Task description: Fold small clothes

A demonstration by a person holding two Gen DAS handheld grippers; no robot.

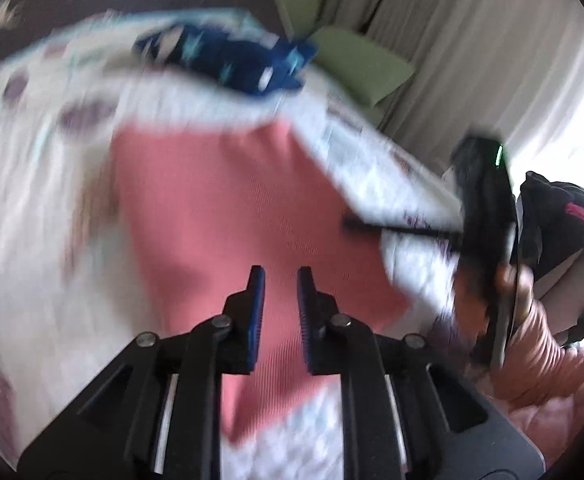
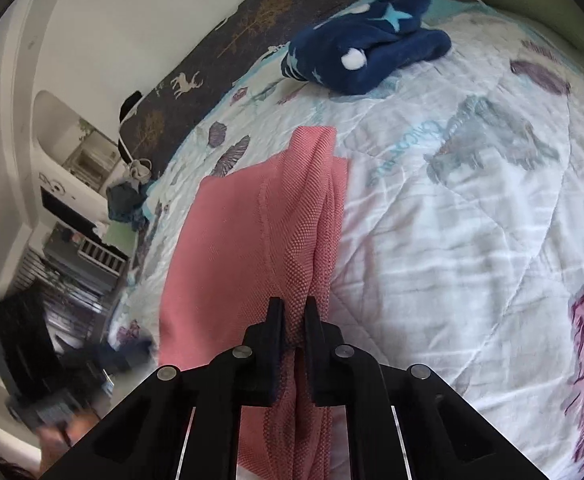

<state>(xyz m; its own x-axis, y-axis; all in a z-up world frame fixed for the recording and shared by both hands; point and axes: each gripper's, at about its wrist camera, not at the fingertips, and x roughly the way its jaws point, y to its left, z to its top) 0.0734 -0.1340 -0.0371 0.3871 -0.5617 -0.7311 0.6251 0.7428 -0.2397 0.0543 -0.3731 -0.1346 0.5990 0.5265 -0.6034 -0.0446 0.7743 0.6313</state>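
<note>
A pink knitted garment (image 2: 244, 248) lies on the white printed quilt (image 2: 471, 240); it also fills the middle of the blurred left wrist view (image 1: 220, 208). My right gripper (image 2: 293, 308) is shut on a bunched fold of the pink garment, with fabric pinched between the jaws. My left gripper (image 1: 280, 276) is open and empty, hovering over the pink garment. The right gripper shows at the right edge of the left wrist view (image 1: 483, 216), by the garment's edge.
A dark blue star-patterned garment (image 2: 363, 52) lies at the far side of the quilt, also in the left wrist view (image 1: 228, 56). Green cushions (image 1: 355, 60) and grey curtains (image 1: 471, 40) stand beyond the bed. Furniture (image 2: 72, 264) stands left of the bed.
</note>
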